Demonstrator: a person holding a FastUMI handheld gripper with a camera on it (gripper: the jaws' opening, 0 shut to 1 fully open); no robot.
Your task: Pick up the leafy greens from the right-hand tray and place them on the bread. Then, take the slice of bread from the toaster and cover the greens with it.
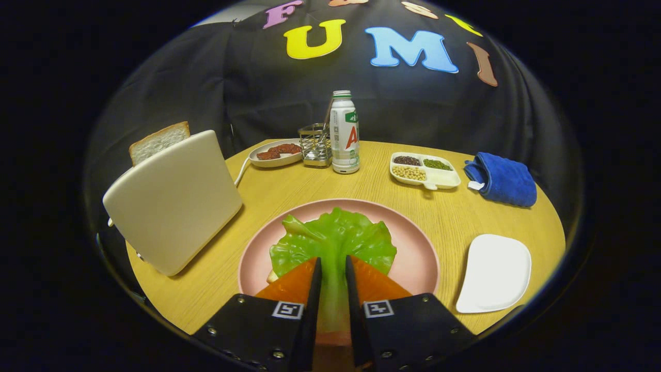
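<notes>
Leafy greens [333, 240], a ruffled bright-green plastic lettuce leaf, lie over the round pink plate [413, 248] just ahead of the hand-held gripper [333, 271], stalk running back between its fingers, which stand close on either side and seem to pinch it. A pale corner of bread [272, 277] peeks from under the leaf. Ahead and left, the cream toaster [173, 201] holds an upright white bread slice [157, 140]. To the right, a white tray [494, 273] sits on the wooden worktop [361, 186].
</notes>
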